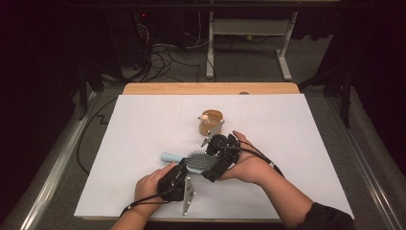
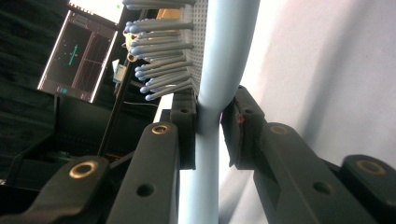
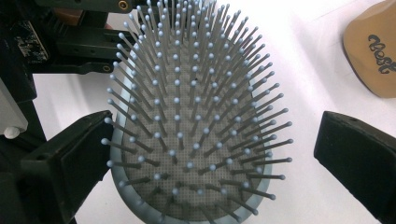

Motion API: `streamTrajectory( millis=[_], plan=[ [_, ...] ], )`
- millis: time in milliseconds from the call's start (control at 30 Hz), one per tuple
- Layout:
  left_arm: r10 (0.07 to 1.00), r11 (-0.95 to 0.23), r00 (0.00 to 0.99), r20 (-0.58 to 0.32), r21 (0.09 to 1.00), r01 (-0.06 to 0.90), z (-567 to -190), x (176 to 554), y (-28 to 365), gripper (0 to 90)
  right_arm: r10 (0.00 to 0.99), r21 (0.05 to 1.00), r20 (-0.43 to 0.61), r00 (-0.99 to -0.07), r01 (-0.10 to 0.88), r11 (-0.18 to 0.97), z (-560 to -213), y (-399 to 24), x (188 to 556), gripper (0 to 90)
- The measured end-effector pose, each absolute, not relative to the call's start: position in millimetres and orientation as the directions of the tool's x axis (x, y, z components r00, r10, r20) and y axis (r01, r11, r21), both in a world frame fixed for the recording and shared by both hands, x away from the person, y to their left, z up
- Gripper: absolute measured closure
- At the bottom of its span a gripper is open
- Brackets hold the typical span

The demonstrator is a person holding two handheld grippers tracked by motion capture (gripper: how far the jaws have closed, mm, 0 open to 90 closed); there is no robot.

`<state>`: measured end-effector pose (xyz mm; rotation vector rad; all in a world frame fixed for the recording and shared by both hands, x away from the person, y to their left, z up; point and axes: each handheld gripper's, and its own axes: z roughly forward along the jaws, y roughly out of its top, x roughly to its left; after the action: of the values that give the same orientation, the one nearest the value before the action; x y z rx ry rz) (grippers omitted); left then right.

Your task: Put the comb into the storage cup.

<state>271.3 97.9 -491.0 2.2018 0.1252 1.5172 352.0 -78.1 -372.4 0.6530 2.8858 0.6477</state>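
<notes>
Clamping the narrow neck of the light blue hairbrush (image 2: 208,116), the left gripper (image 2: 208,128) presses both black pads against the handle just below the bristled head. In the high view this left gripper (image 1: 178,178) sits at the near middle of the white table (image 1: 143,124), with the brush (image 1: 191,162) lying across the surface between the two hands, its handle end pointing toward the table's left side. The right gripper (image 3: 212,154) has its jaws spread wide on either side of the brush head (image 3: 196,116); the left pad sits just beside the rim, the right pad stands clear of it. Bristles face that camera. Beyond the right gripper (image 1: 221,153), a tan wooden cup (image 1: 211,120) stands near the table's centre.
</notes>
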Motion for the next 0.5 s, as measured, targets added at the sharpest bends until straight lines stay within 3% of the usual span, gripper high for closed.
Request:
streamTrajectory(
  millis=[500],
  plan=[
    [0.329, -0.889, 0.387, 0.861, 0.421, -0.18, -490.4, 271.7, 97.9, 76.1, 0.426, 0.428, -0.025, -0.905, 0.375, 0.822, -370.0, -82.3, 348.2, 0.0]
  ],
)
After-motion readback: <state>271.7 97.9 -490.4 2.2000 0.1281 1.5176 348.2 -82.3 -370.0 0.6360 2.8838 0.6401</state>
